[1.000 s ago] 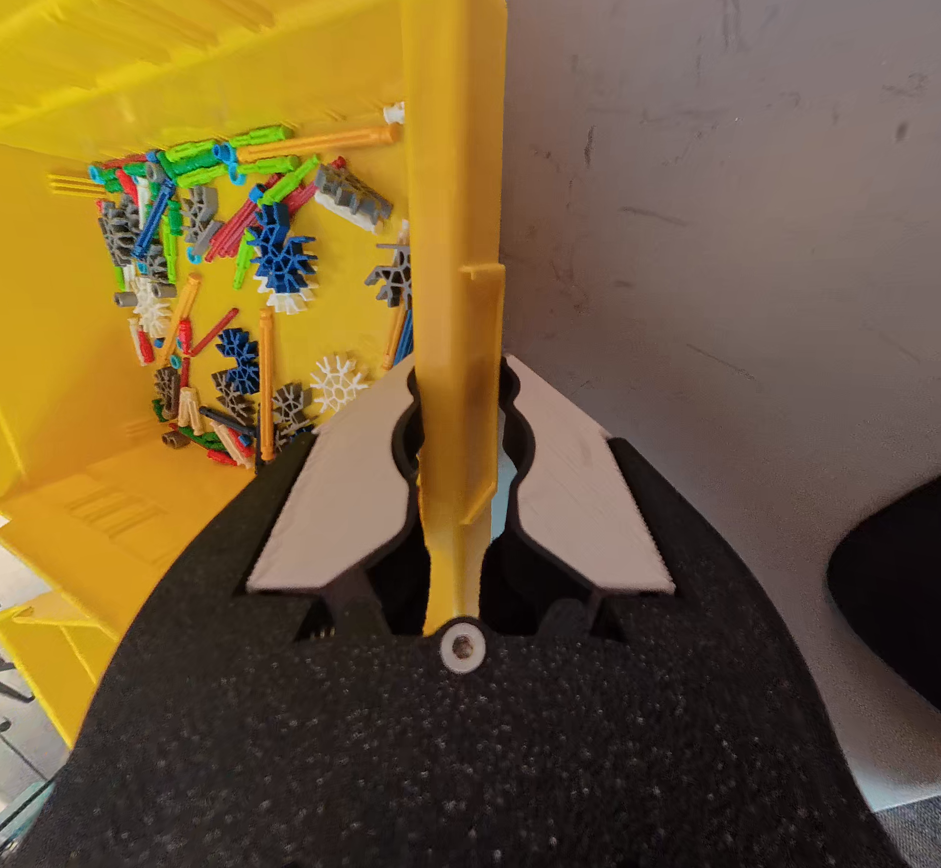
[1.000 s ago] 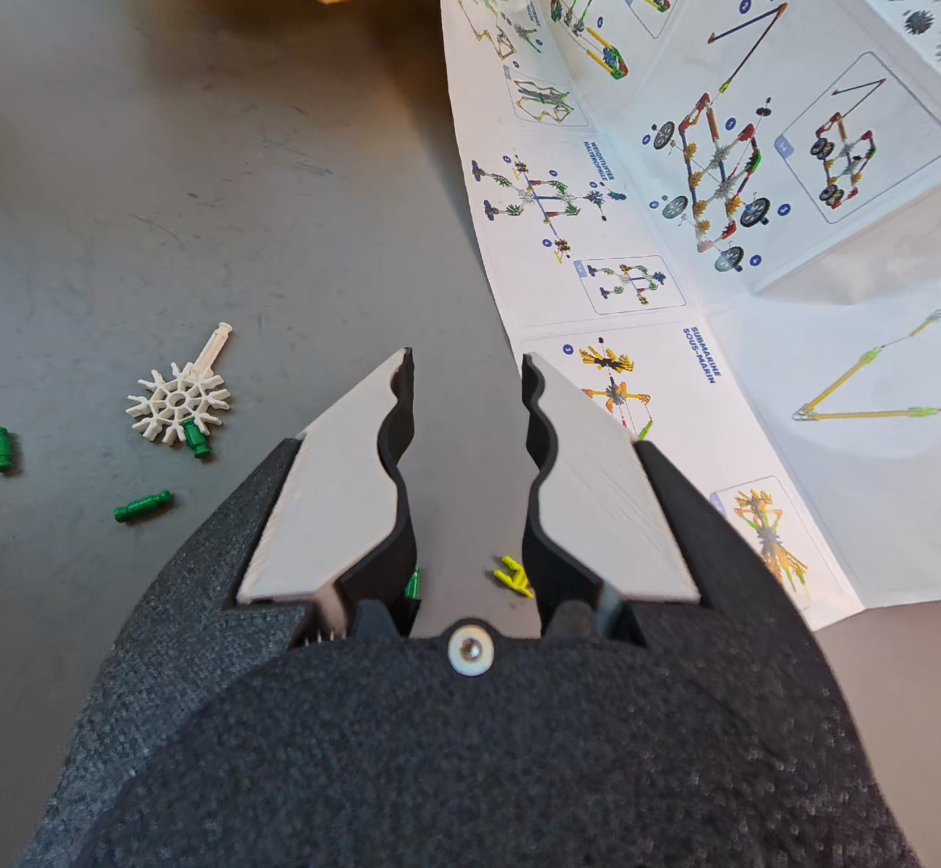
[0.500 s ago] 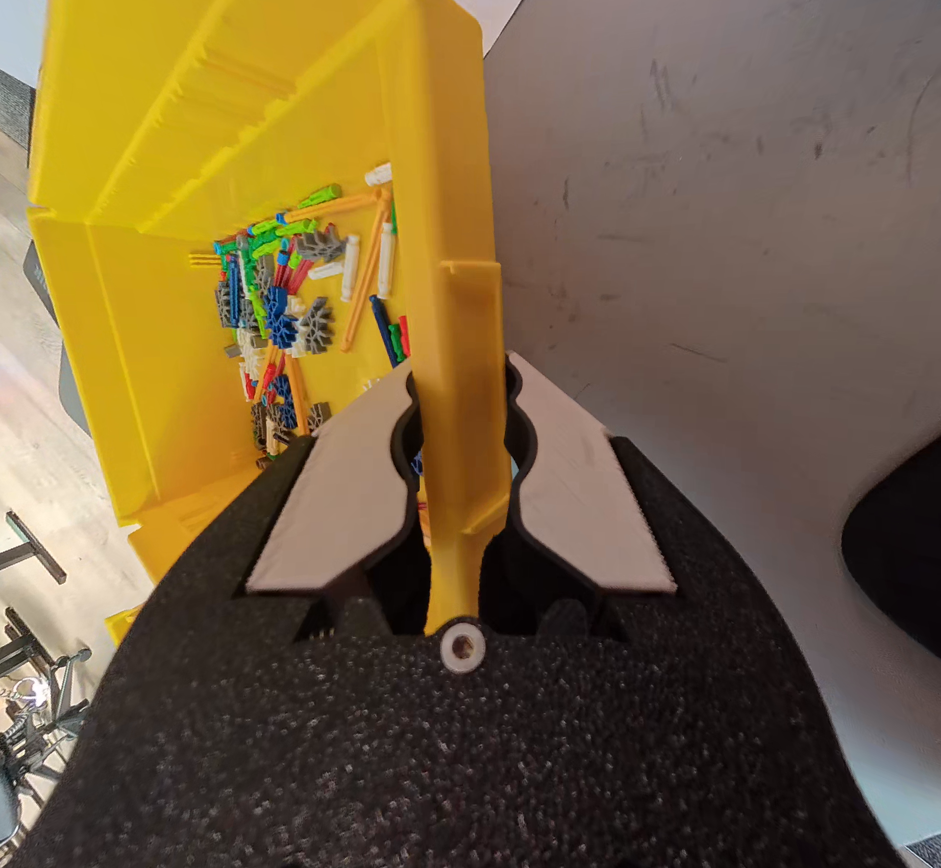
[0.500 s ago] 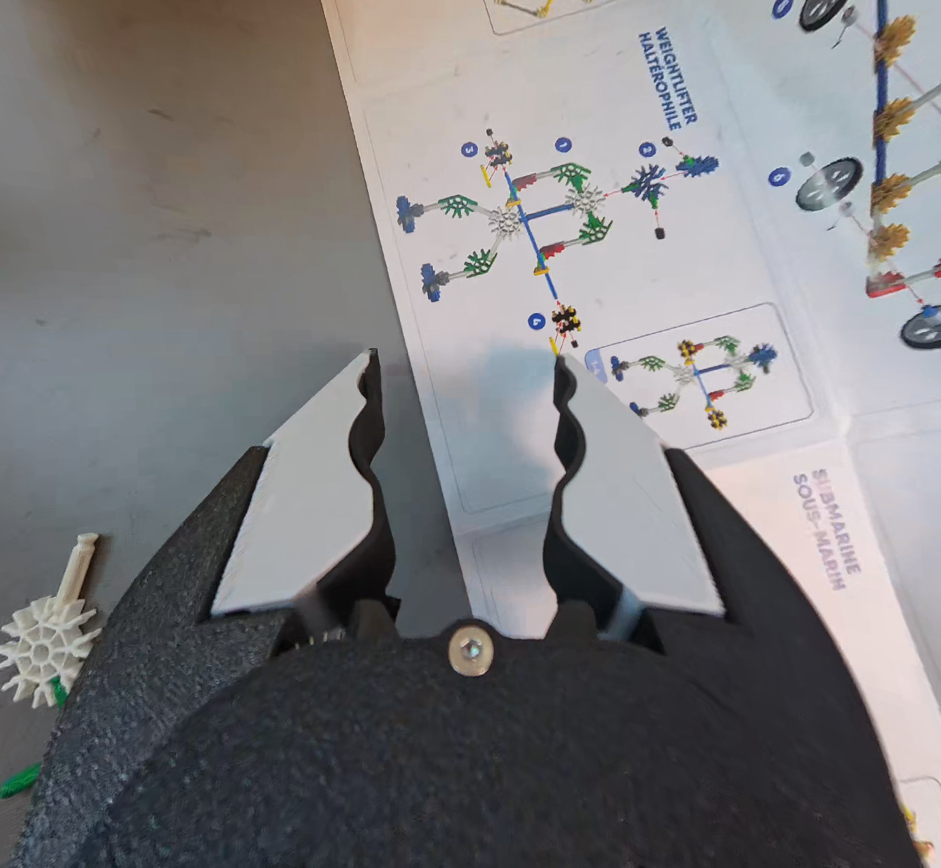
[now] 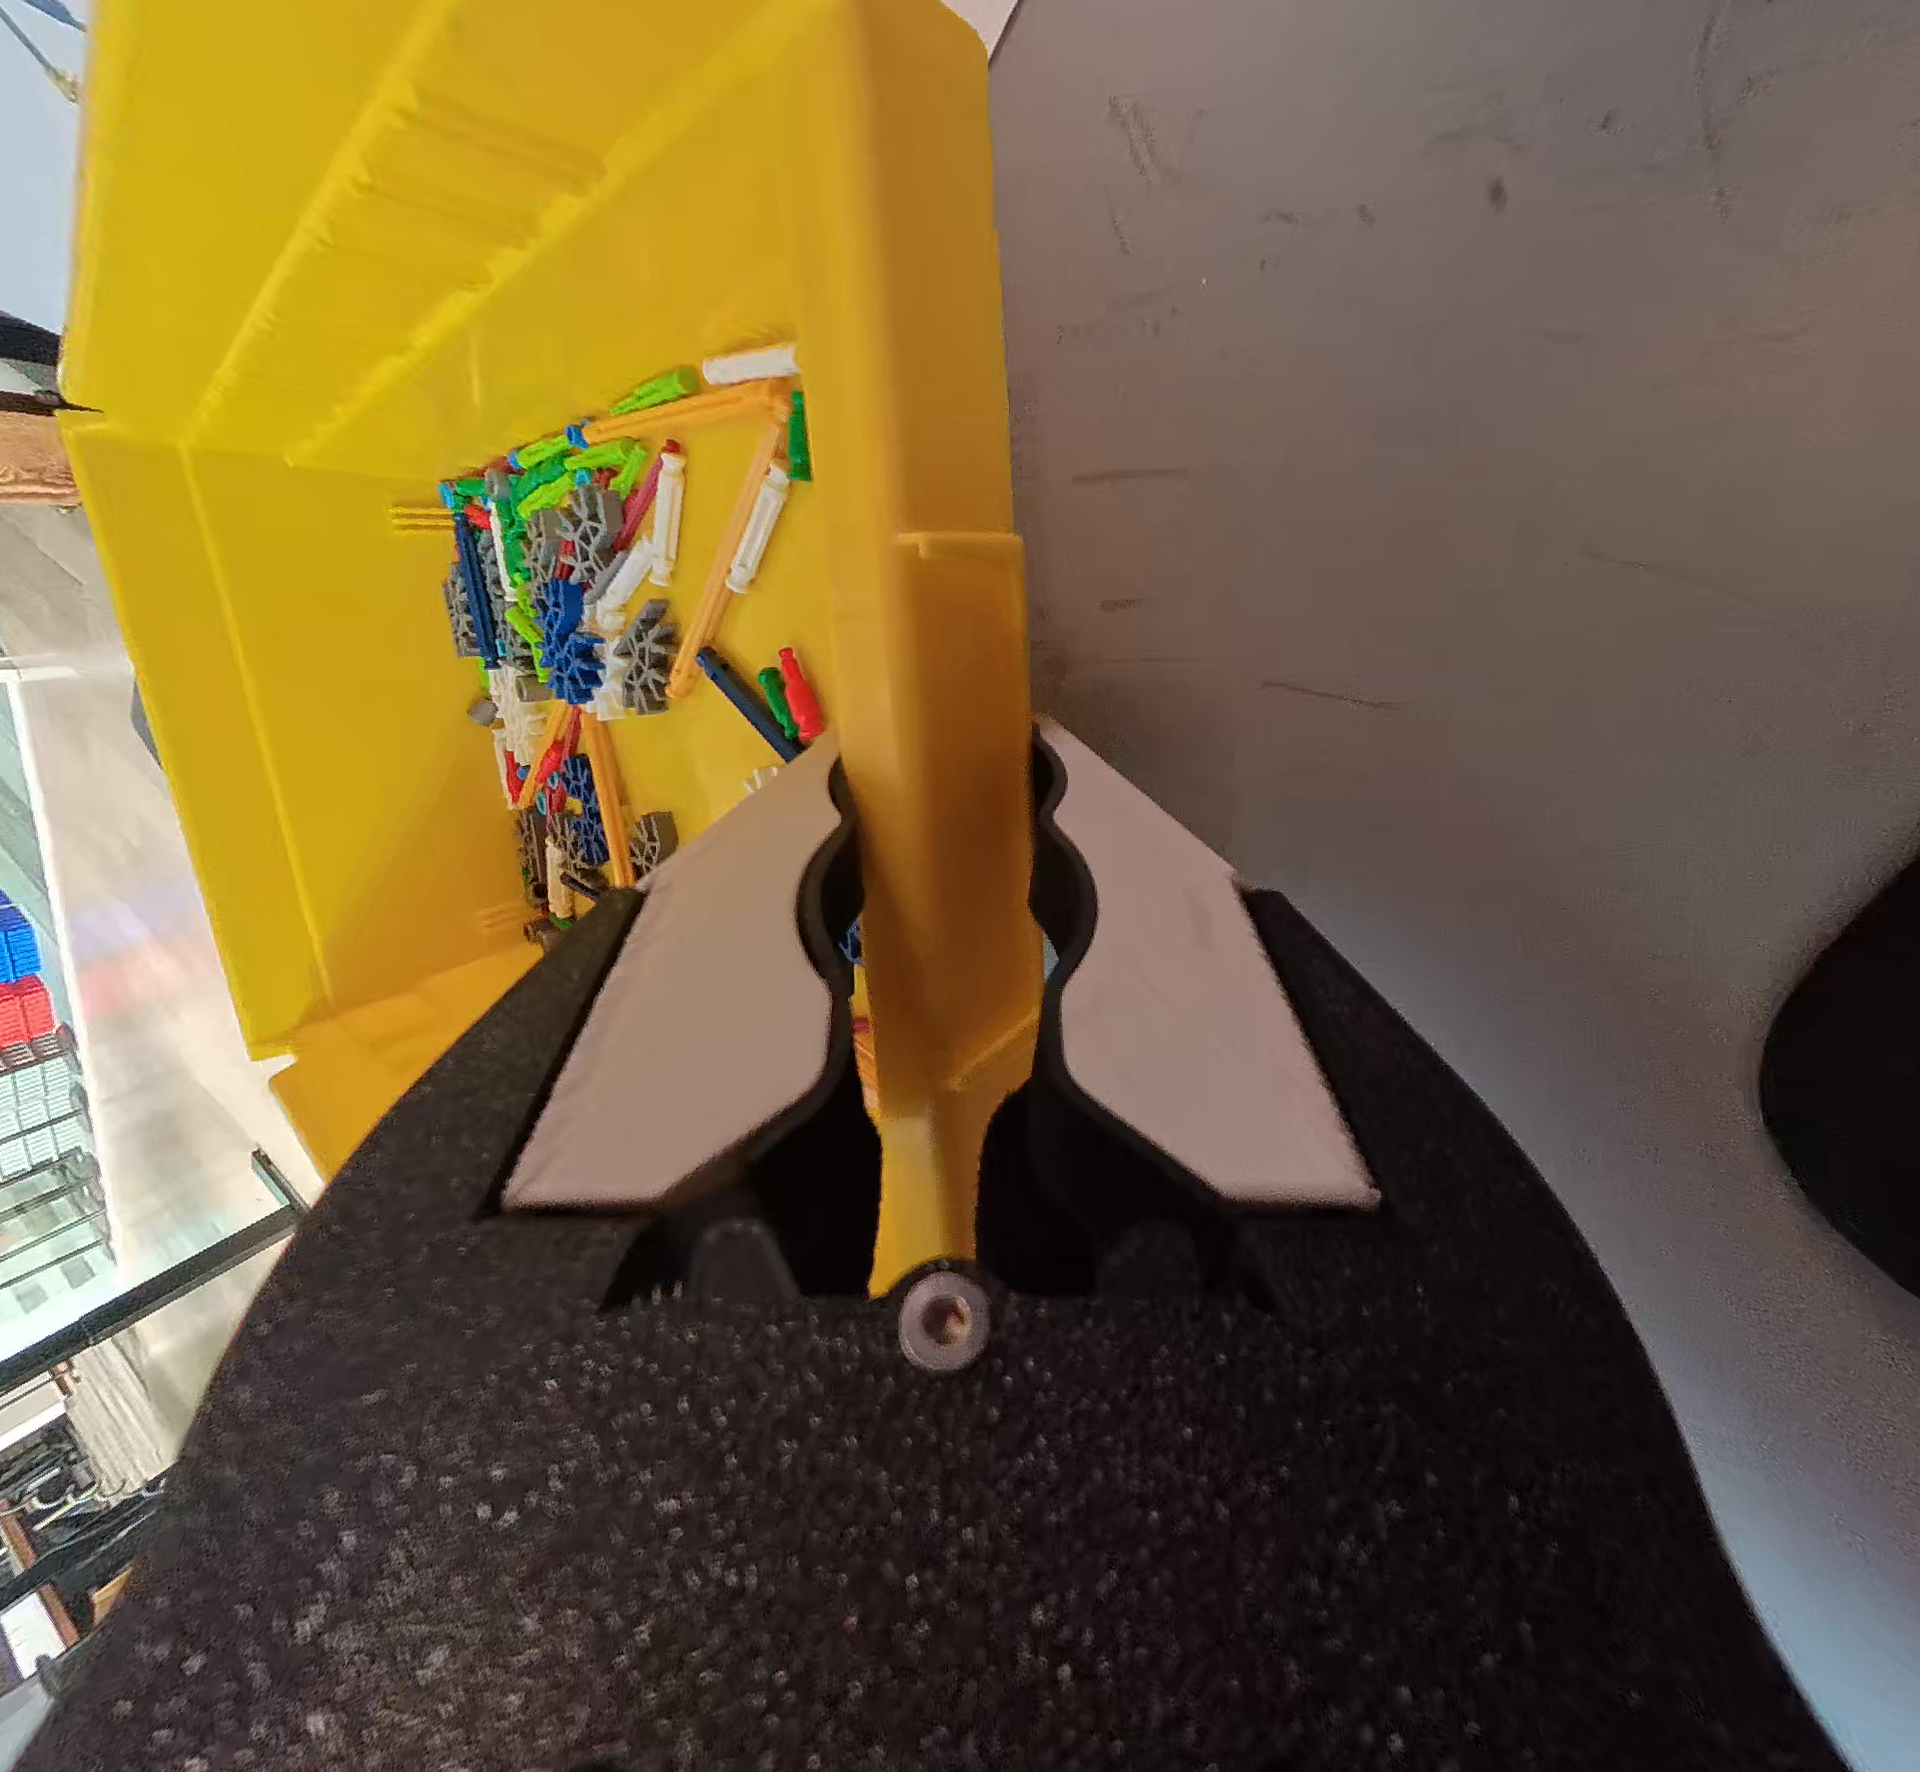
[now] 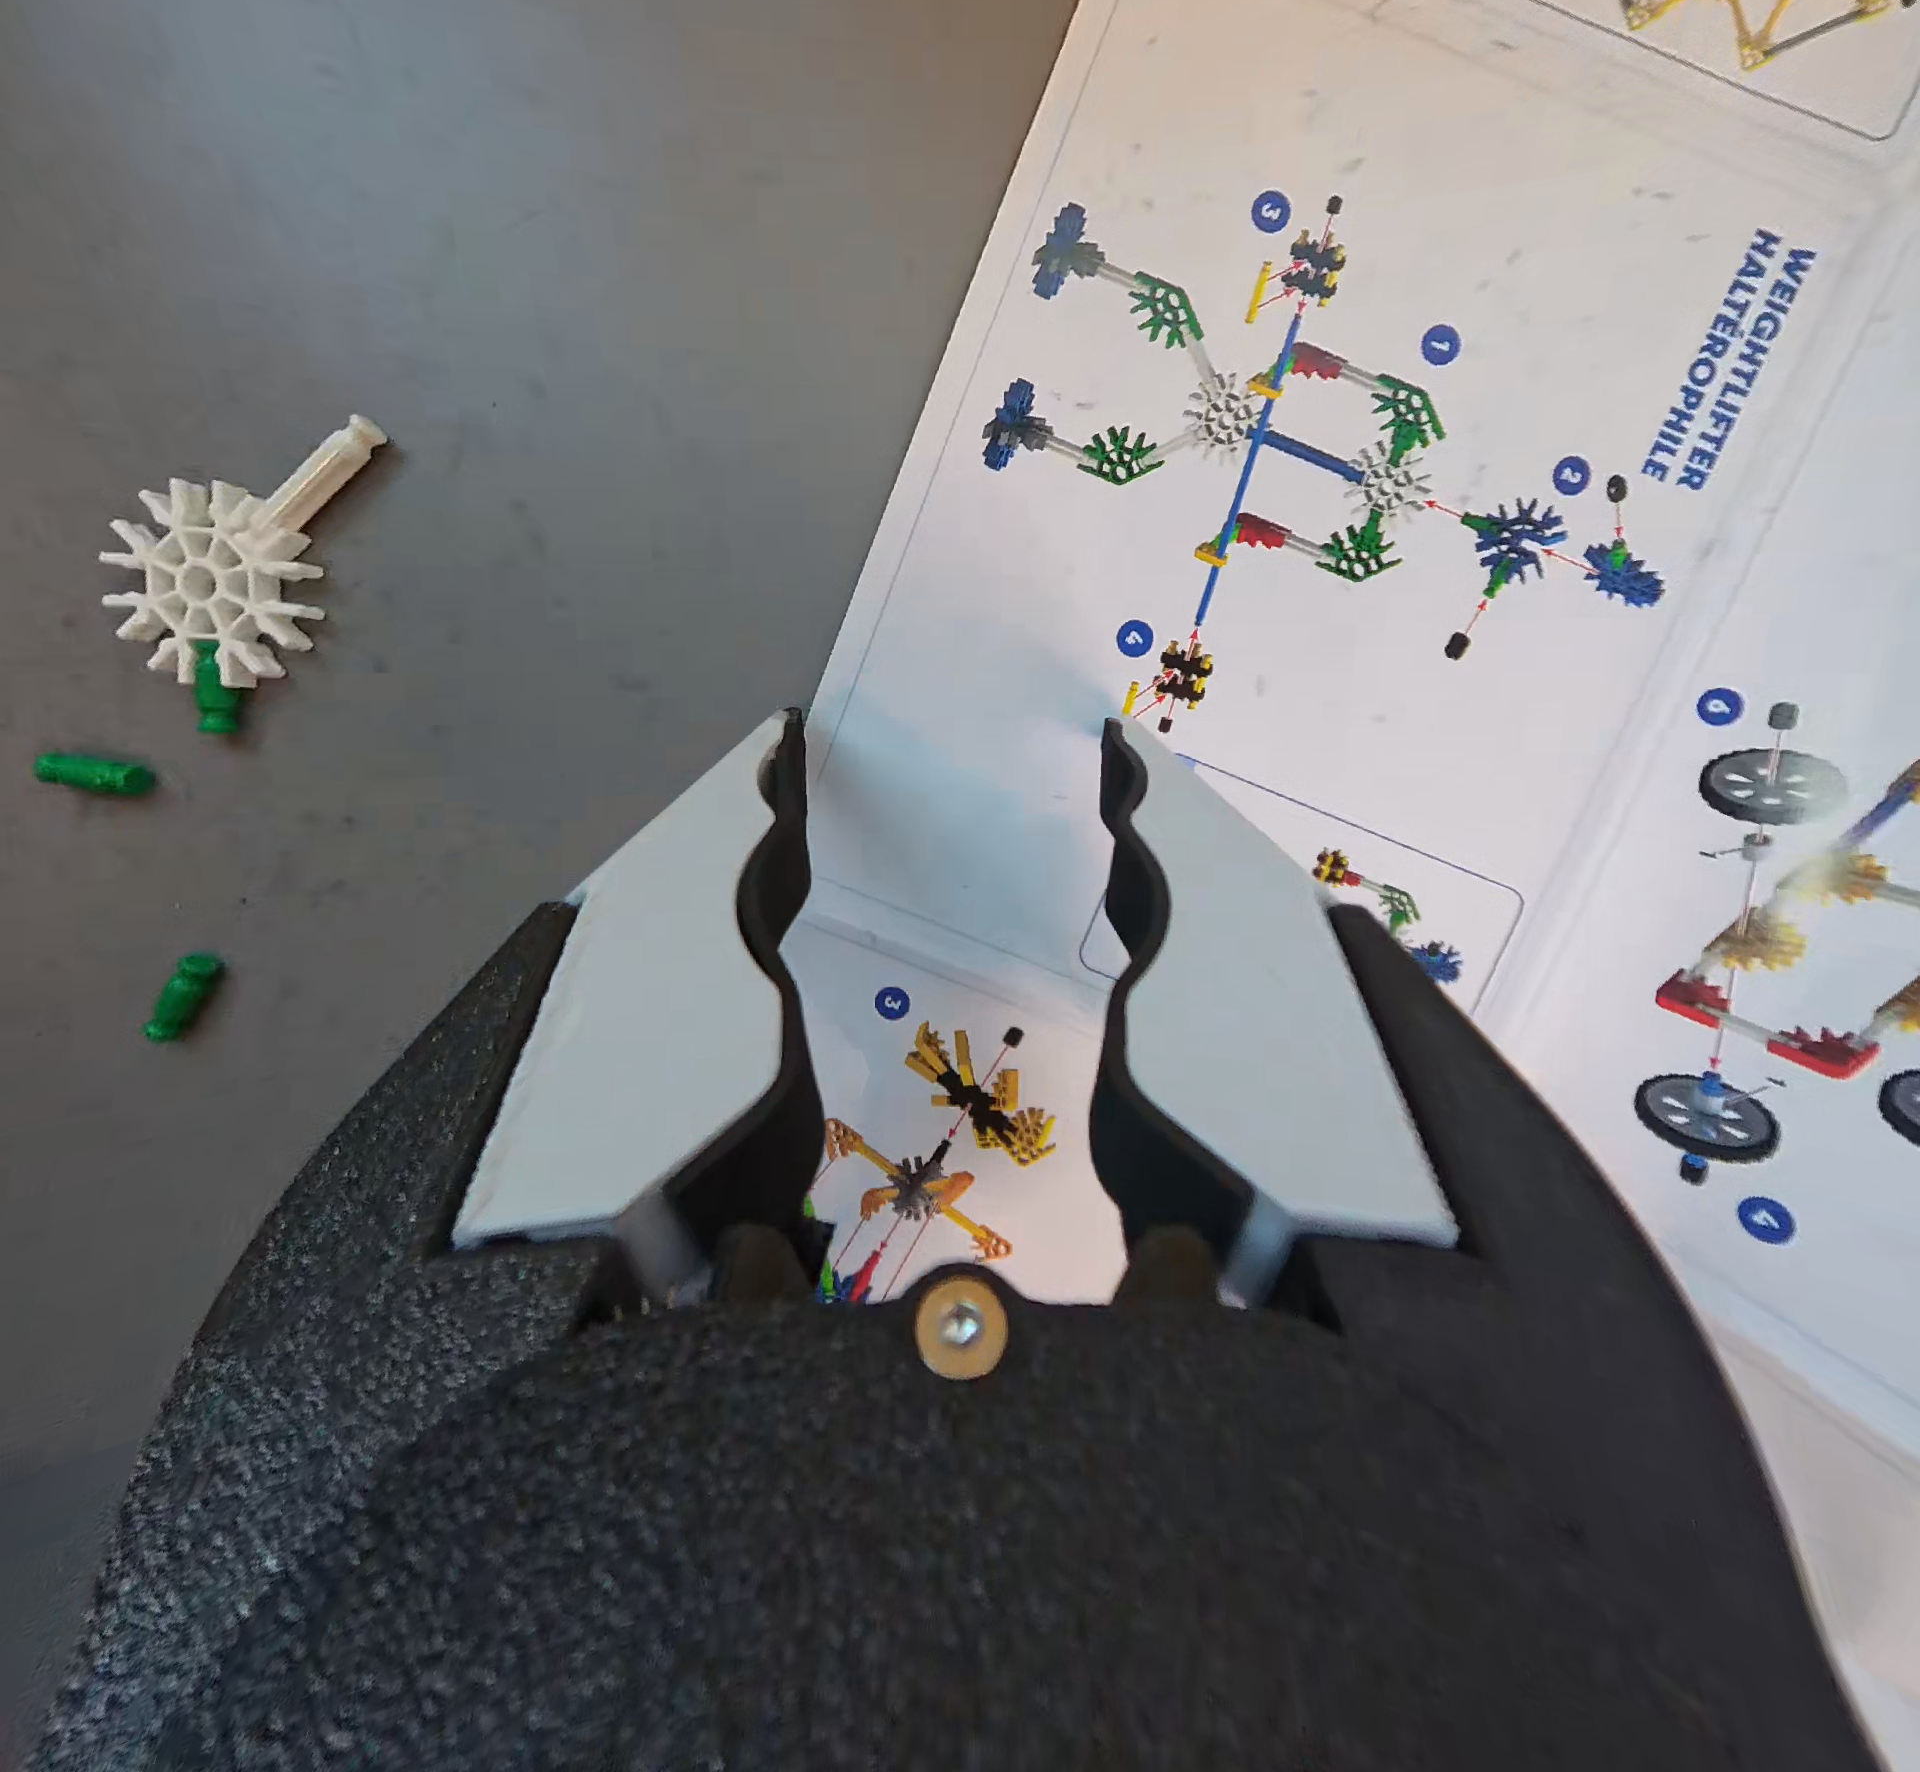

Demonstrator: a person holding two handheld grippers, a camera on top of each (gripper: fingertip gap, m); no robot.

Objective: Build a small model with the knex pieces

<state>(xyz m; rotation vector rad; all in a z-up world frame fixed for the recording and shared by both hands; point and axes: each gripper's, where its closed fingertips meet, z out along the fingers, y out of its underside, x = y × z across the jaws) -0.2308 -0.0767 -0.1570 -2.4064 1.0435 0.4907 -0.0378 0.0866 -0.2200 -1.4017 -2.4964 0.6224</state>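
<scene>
Left gripper (image 5: 940, 766) clamped on yellow bin (image 5: 914, 434) wall; right gripper (image 6: 951, 735) spread wide above printed instruction sheet (image 6: 1455, 496)

Left wrist view looks close into a yellow bin (image 5: 520, 268); right, down at a sheet (image 6: 1455, 475); seemingly nothing shared.

Toy-building worktable: yellow bin (image 5: 436, 195) of construction pieces (image 5: 582, 600), instruction sheet (image 6: 1455, 475).
</scene>
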